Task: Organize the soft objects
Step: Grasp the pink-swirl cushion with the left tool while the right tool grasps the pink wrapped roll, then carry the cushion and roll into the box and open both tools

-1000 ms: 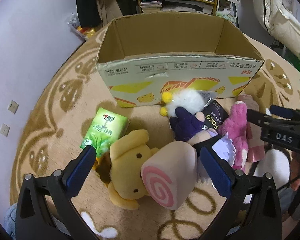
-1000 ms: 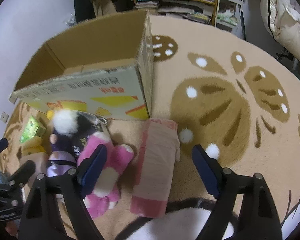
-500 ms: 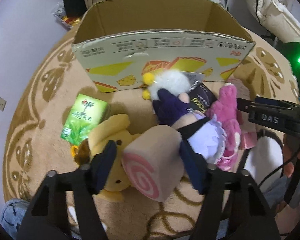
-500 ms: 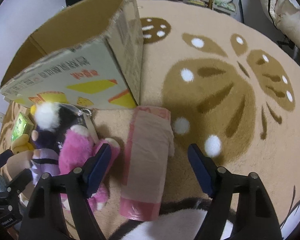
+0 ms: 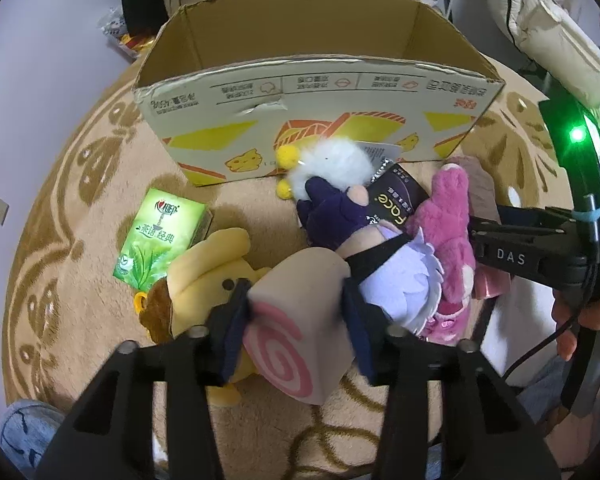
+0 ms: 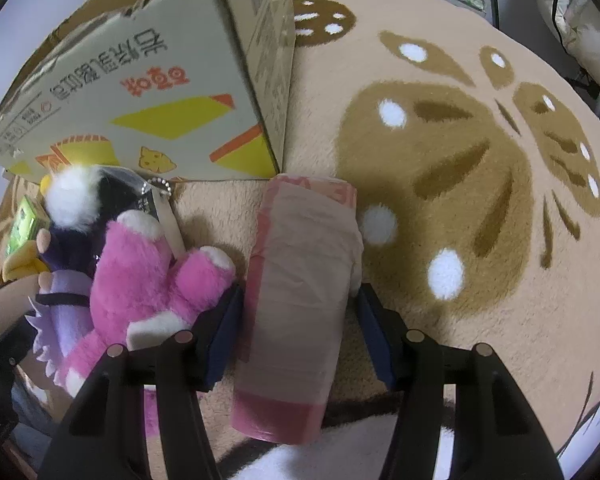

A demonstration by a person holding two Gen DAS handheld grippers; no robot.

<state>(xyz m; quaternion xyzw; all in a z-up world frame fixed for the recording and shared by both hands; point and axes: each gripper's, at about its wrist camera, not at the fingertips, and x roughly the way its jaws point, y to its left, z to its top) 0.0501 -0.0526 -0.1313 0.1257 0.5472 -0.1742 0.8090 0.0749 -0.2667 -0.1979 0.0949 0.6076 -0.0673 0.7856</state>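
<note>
My left gripper [image 5: 296, 320] is shut on a beige swirl-roll plush [image 5: 296, 320] on the rug. Beside it lie a yellow dog plush [image 5: 204, 280], a purple-and-lilac doll [image 5: 380, 264], a pink plush [image 5: 448, 232] and a white fluffy toy [image 5: 332, 164]. An open cardboard box [image 5: 320, 92] stands behind them. My right gripper [image 6: 296, 320] has its pads against both sides of a pink wrapped roll [image 6: 300, 280] lying on the rug; the pink plush [image 6: 148, 276] lies to its left.
A green tissue pack [image 5: 160, 236] lies left of the toys and a black packet [image 5: 396, 200] lies among them. The box corner [image 6: 260, 80] stands just beyond the roll. A patterned round rug [image 6: 460, 160] spreads to the right. Shelves and bedding stand behind.
Both grippers have moved forward and closed: the left onto the swirl-roll plush, the right onto the pink roll.
</note>
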